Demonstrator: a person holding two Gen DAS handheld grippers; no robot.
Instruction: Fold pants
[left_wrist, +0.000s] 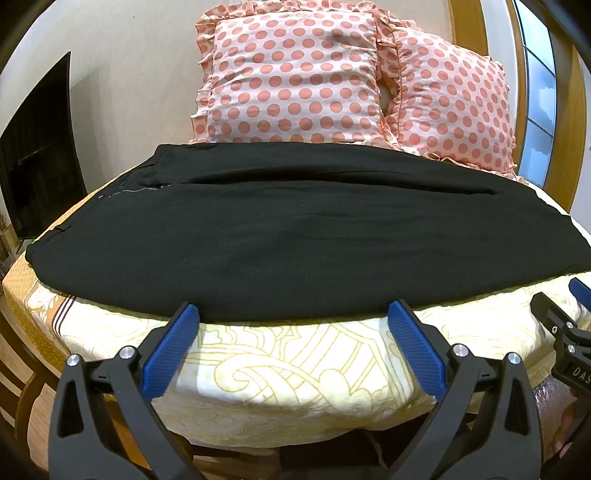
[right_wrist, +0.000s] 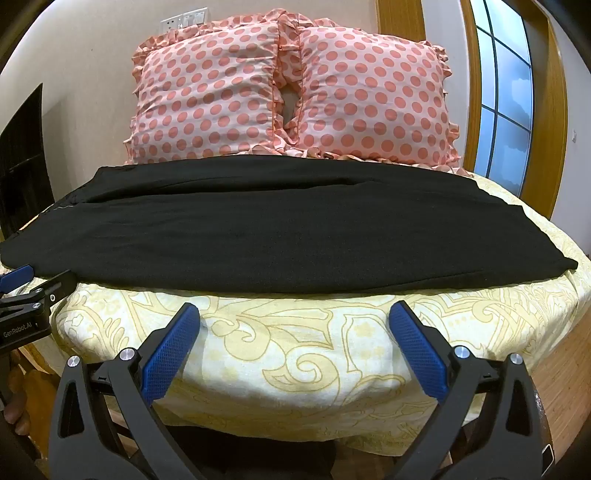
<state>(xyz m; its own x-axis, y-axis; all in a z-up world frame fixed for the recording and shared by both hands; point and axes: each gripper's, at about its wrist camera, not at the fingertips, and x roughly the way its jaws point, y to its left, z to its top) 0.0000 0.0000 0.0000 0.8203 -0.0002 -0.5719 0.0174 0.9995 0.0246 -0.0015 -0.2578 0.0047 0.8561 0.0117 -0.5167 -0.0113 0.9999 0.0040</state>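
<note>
Black pants (left_wrist: 280, 236) lie flat across the bed, waistband and zipper at the left, leg ends at the right; they also show in the right wrist view (right_wrist: 280, 232). My left gripper (left_wrist: 293, 308) is open and empty, its blue fingertips (left_wrist: 190, 310) right at the pants' near edge. My right gripper (right_wrist: 293, 312) is open and empty, a little short of the near edge. Each gripper shows at the edge of the other's view: the right gripper (left_wrist: 576, 291) and the left gripper (right_wrist: 22, 275).
The bed has a yellow patterned sheet (left_wrist: 295, 369), also in the right wrist view (right_wrist: 303, 354). Two pink polka-dot pillows (right_wrist: 207, 99) (right_wrist: 373, 96) stand behind the pants. A dark screen (left_wrist: 37, 158) is at the left, a window (right_wrist: 506, 96) at the right.
</note>
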